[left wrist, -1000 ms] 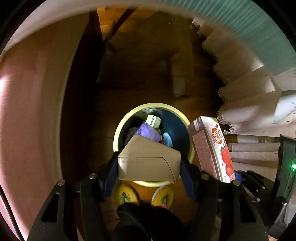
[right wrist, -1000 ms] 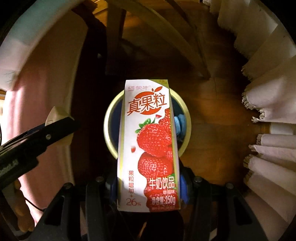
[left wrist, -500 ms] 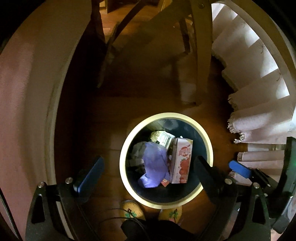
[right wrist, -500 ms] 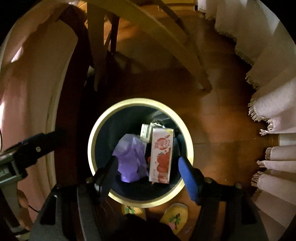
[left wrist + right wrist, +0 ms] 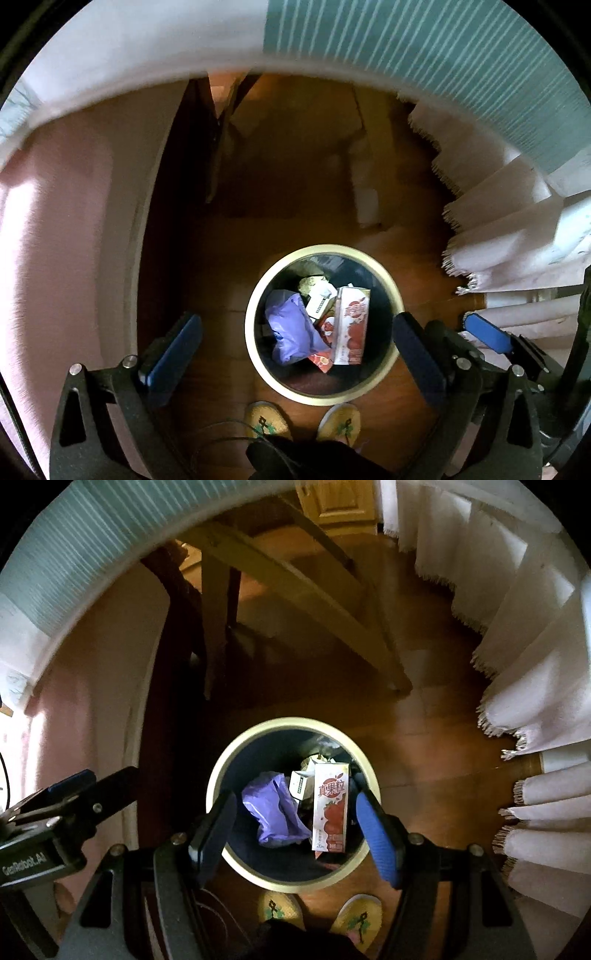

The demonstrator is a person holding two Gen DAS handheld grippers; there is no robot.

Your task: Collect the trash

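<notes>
- Both sets of jaws stood wide apart and empty above the bin [image 5: 320, 397]; the left gripper [image 5: 297, 360] had just been opening, with nothing between its pads.
- The right gripper [image 5: 295, 834] had likewise spread open, and the strawberry milk carton [image 5: 330, 806] it carried a second earlier now lay inside the bin, toward the right wall.
- The brown cardboard box held by the left jaws a second earlier was gone from them; it could not be made out among the contents.
- A purple bag [image 5: 293, 334] lay by the left wall.
- Judged from this, both pieces were delivered and the hands were free to fetch more trash.
</notes>
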